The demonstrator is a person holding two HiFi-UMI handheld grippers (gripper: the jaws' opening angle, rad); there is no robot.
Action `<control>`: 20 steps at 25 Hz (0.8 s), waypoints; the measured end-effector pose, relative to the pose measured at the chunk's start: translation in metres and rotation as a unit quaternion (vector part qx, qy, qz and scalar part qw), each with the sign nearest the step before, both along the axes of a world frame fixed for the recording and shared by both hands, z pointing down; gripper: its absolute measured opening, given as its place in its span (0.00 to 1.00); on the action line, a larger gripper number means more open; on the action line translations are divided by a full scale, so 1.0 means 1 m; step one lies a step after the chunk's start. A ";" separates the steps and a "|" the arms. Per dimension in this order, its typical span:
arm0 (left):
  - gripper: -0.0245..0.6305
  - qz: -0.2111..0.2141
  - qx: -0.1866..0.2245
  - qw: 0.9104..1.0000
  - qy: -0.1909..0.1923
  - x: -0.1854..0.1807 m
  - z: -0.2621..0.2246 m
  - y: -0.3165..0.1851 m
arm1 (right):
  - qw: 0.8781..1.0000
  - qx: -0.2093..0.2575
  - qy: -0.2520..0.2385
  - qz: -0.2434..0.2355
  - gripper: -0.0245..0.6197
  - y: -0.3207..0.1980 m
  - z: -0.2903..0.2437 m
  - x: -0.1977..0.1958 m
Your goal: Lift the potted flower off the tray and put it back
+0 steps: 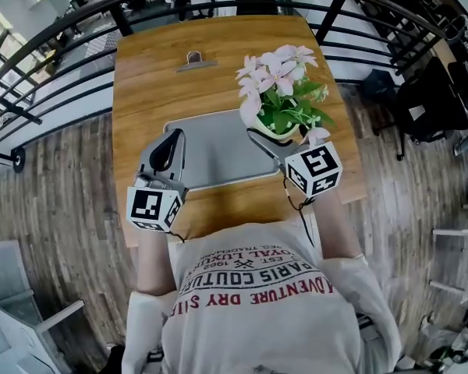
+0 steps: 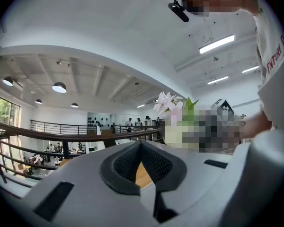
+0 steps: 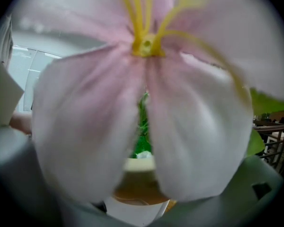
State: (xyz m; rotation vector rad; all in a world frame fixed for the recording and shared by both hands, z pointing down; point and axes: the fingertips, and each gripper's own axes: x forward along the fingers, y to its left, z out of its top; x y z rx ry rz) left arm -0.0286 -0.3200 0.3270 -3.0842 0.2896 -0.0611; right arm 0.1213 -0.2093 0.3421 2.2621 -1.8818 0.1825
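Note:
The potted flower (image 1: 277, 92) has pink blossoms, green leaves and a pale pot, and it stands over the right end of the grey tray (image 1: 210, 150). My right gripper (image 1: 259, 138) is shut on the pot's near rim. I cannot tell whether the pot rests on the tray or hangs just above it. In the right gripper view a pink blossom (image 3: 146, 93) fills the picture, with only a strip of the pot rim (image 3: 138, 164) showing below it. My left gripper (image 1: 171, 137) is shut and empty at the tray's left end. Its view points up, with the flower (image 2: 173, 105) off to the right.
A metal clip (image 1: 195, 61) lies on the wooden table (image 1: 148, 84) beyond the tray. A black railing (image 1: 62, 45) curves round the table's far side. A dark bag (image 1: 433, 104) sits on the floor to the right. My body is close against the table's near edge.

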 end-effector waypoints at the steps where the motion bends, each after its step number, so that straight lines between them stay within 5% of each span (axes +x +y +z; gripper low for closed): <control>1: 0.06 -0.002 0.000 1.000 0.003 0.000 -0.002 0.000 | 1.000 0.002 0.005 0.005 0.82 0.004 -0.004 0.002; 9: 0.06 0.000 -0.008 1.000 0.001 0.004 -0.003 0.012 | 1.000 0.003 0.006 0.018 0.82 0.017 -0.007 0.006; 20: 0.06 0.000 -0.020 1.000 -0.008 -0.001 0.002 0.026 | 0.999 -0.022 0.003 -0.027 0.82 0.007 0.015 -0.002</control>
